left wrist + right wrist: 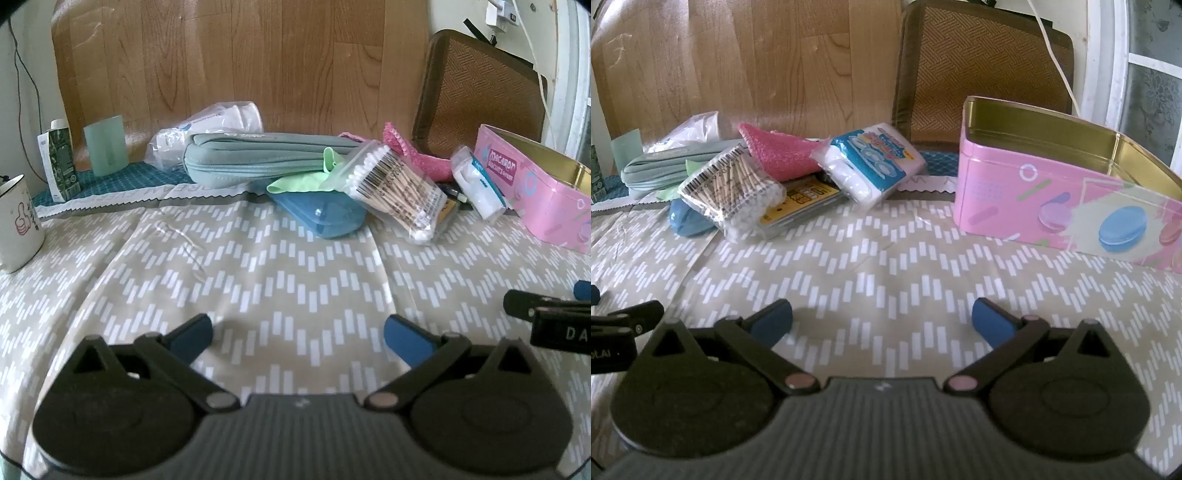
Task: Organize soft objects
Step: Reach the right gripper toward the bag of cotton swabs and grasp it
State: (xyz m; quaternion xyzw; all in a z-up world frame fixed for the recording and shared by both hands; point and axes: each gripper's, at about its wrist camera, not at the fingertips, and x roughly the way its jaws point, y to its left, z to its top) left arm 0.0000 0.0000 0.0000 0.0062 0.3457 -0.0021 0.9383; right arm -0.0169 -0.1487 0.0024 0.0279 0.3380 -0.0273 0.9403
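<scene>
A pile of small things lies at the back of the patterned tablecloth (280, 266): a grey-green zip pouch (255, 162), a light green cloth (299, 182), a bag of cotton swabs (399, 188) (735, 194), a blue case (325, 216), a pink mesh piece (779, 155) and a blue-and-white pack of cotton pads (871, 162). An open pink macaron tin (1052, 192) (535, 188) stands to the right. My left gripper (297, 334) hovers open over bare cloth in front of the pile. Over the cloth before the tin, my right gripper (882, 321) is open too. Neither holds anything.
A white mug (18, 221), a dark green carton (59, 162) and a pale green cup (105, 146) stand at the left. A yellow-labelled flat item (801, 203) lies under the swabs. A woven chair back (982, 62) rises behind the table.
</scene>
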